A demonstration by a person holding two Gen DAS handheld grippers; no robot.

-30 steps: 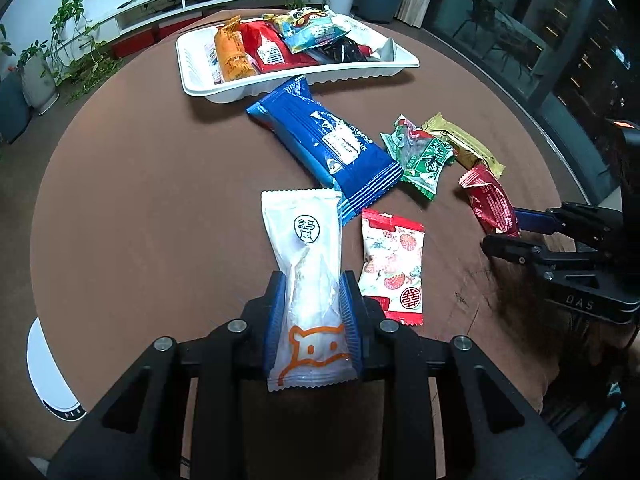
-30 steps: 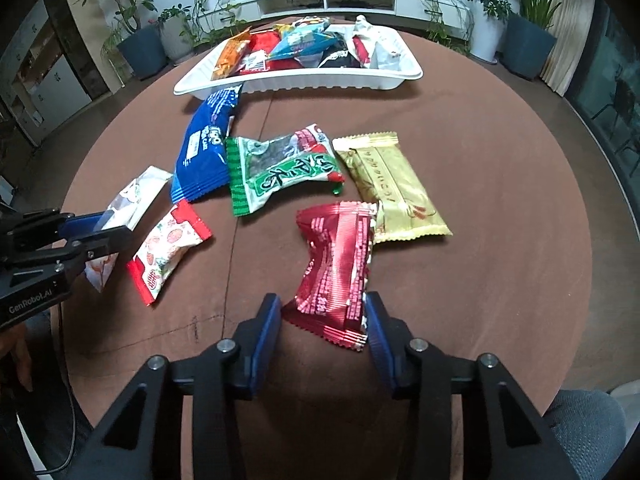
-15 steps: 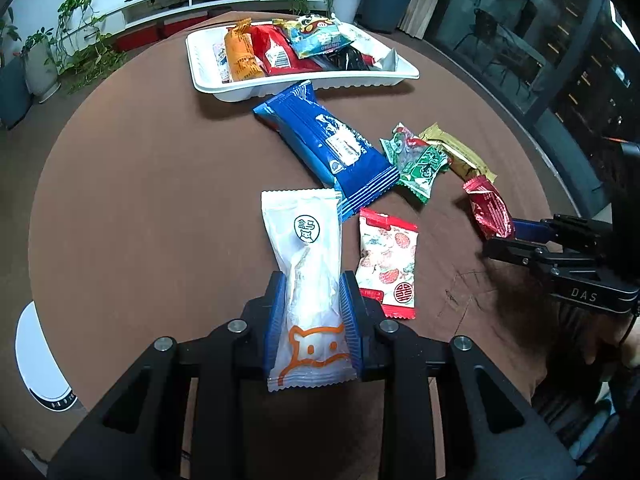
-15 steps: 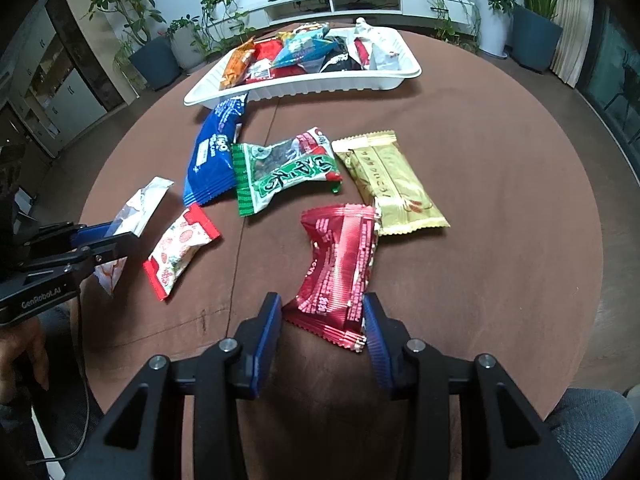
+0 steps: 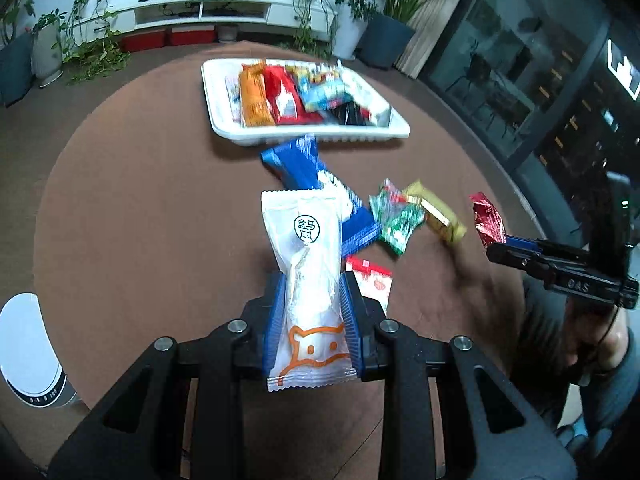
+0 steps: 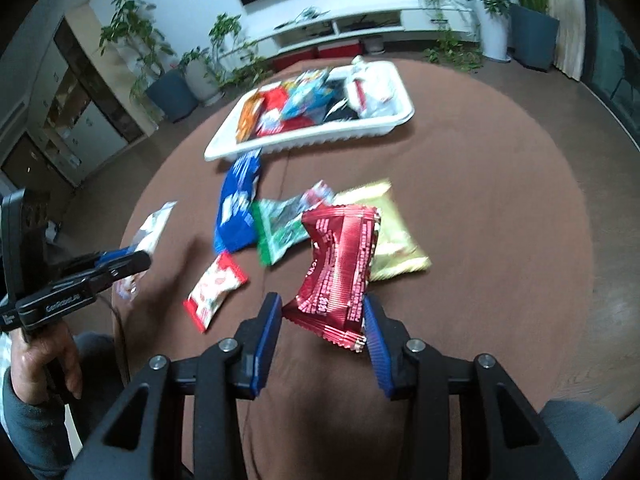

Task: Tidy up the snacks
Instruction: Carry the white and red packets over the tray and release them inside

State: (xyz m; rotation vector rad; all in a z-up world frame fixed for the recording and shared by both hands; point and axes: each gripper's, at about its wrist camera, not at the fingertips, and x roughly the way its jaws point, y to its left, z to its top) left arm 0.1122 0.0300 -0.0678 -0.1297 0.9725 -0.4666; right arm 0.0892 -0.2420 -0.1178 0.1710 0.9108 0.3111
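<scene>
My left gripper (image 5: 313,304) is shut on a white snack packet (image 5: 308,264) with an orange cat face, held above the round brown table (image 5: 140,220). My right gripper (image 6: 322,312) is shut on a crinkled red snack packet (image 6: 340,264), also lifted off the table. The white tray (image 5: 224,120) at the far side holds several packets. On the table between lie a blue packet (image 6: 238,204), a green packet (image 6: 280,228), a gold packet (image 6: 394,240) and a small strawberry-print packet (image 6: 214,288). Each gripper shows in the other's view: the right gripper (image 5: 504,246), the left gripper (image 6: 132,258).
A person's hand (image 6: 44,360) and grey sleeve hold the left tool. A white round device (image 5: 28,352) stands on the floor at the left. Potted plants (image 6: 172,84) and a low white shelf (image 5: 200,12) line the far wall; glass doors are on the right.
Both grippers have risen with their packets, lifting them off the table and away from it. The tray and loose snacks now look smaller and farther.
</scene>
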